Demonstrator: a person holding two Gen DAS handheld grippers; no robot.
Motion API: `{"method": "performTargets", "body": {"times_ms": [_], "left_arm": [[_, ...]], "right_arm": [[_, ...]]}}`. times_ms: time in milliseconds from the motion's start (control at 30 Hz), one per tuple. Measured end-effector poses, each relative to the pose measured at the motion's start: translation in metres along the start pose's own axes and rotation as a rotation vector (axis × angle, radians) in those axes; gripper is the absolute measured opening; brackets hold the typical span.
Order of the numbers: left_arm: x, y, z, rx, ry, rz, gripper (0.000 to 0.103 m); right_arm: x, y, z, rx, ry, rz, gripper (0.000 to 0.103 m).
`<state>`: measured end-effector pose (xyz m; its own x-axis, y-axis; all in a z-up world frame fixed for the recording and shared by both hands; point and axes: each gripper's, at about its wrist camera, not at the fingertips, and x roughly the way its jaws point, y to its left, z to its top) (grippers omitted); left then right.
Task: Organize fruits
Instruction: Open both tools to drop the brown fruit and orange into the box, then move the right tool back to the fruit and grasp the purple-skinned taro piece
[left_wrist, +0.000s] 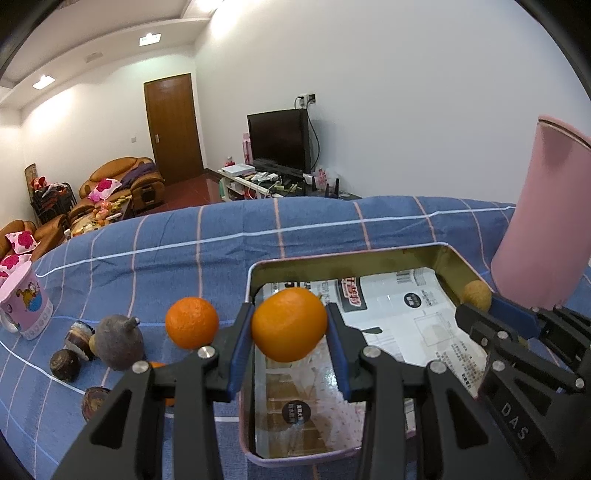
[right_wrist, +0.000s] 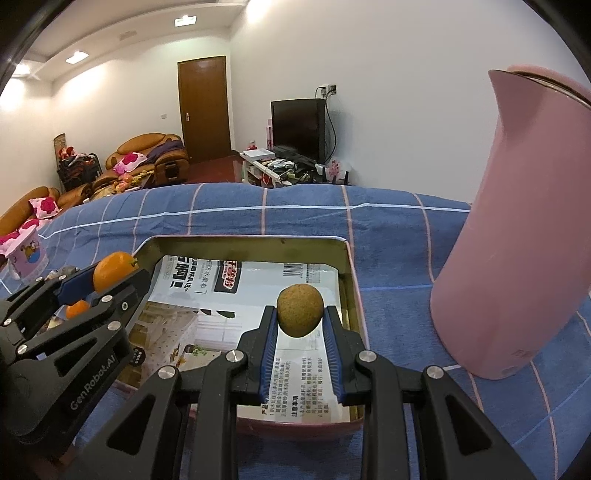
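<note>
Over a blue checked cloth (left_wrist: 147, 258), two hand-held grippers hang above an open tin (left_wrist: 255, 280) lined with printed paper. The left gripper (left_wrist: 290, 326) has its jaws closed narrow on an orange (left_wrist: 289, 324), the blue pads pressed to the fruit's flanks at 3 and 9 o'clock. In the left wrist view the orange sits above the tin's left part, clear of the lining.

The right gripper (right_wrist: 300, 314) pinches a small brown fruit (right_wrist: 300, 310), rough-skinned and egg-shaped, between its jaws, held over the right part of the tin (right_wrist: 347, 258). From the left camera that gripper (left_wrist: 480, 306) enters at 3 o'clock, the brown fruit (left_wrist: 476, 294) showing at its tip. From the right camera the left gripper (right_wrist: 110, 277) comes in at 9 o'clock with its orange (right_wrist: 113, 269) at the tin's left rim.

A second orange (left_wrist: 191, 322) rests on the cloth just left of the tin, at 9 o'clock from the held one. Beside it lies a grey, stemmed fruit (left_wrist: 118, 341), with three dark brown round fruits (left_wrist: 65, 364) nearby, toward 8 o'clock. A pink cartoon cup (left_wrist: 26, 304) stands at the far left. A tall pink jug (right_wrist: 517, 229) stands just right of the tin, at 3 o'clock.
</note>
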<state>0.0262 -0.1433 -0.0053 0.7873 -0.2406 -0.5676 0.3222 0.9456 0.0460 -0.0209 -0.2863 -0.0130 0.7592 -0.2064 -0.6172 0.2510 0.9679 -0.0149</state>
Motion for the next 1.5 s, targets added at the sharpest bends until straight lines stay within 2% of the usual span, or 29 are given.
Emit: {"method": "performTargets", "body": {"times_ms": [133,200,267,333,400,500,633,867,1033,1267,1500], "left_arm": [[-0.002,0.0,-0.001,-0.004,0.0,0.006,0.043],[-0.004,-0.002,-0.001,0.006,-0.01,0.01,0.043],[-0.004,-0.002,0.0,0.015,-0.017,0.018,0.047],[-0.006,0.0,0.0,0.003,-0.03,0.035,0.057],[-0.01,0.007,0.0,-0.037,-0.047,0.063,0.081],[-0.017,0.014,-0.001,-0.074,-0.085,0.068,0.097],[-0.024,0.013,-0.002,-0.055,-0.126,0.086,0.1],[-0.032,0.02,-0.004,-0.046,-0.164,0.146,0.103],[-0.032,0.028,-0.004,-0.066,-0.161,0.144,0.103],[-0.034,0.032,-0.004,-0.043,-0.169,0.154,0.103],[-0.041,0.067,-0.012,-0.054,-0.164,0.199,0.103]], "right_arm": [[0.0,0.0,0.0,0.018,0.012,0.043,0.03],[0.0,0.001,0.0,0.02,0.016,0.054,0.05],[-0.003,0.003,0.0,0.015,0.0,0.045,0.061],[-0.007,0.005,0.0,0.002,-0.024,0.018,0.062],[-0.011,0.004,0.001,0.003,-0.048,-0.004,0.062],[-0.018,-0.003,0.003,0.036,-0.092,-0.015,0.062],[-0.023,-0.011,0.005,0.062,-0.145,-0.057,0.064],[-0.025,-0.021,0.005,0.107,-0.16,-0.069,0.065],[-0.027,-0.027,0.004,0.138,-0.167,-0.065,0.065],[-0.027,-0.03,0.003,0.149,-0.164,-0.064,0.065],[-0.032,-0.034,0.001,0.159,-0.18,-0.09,0.065]]}}
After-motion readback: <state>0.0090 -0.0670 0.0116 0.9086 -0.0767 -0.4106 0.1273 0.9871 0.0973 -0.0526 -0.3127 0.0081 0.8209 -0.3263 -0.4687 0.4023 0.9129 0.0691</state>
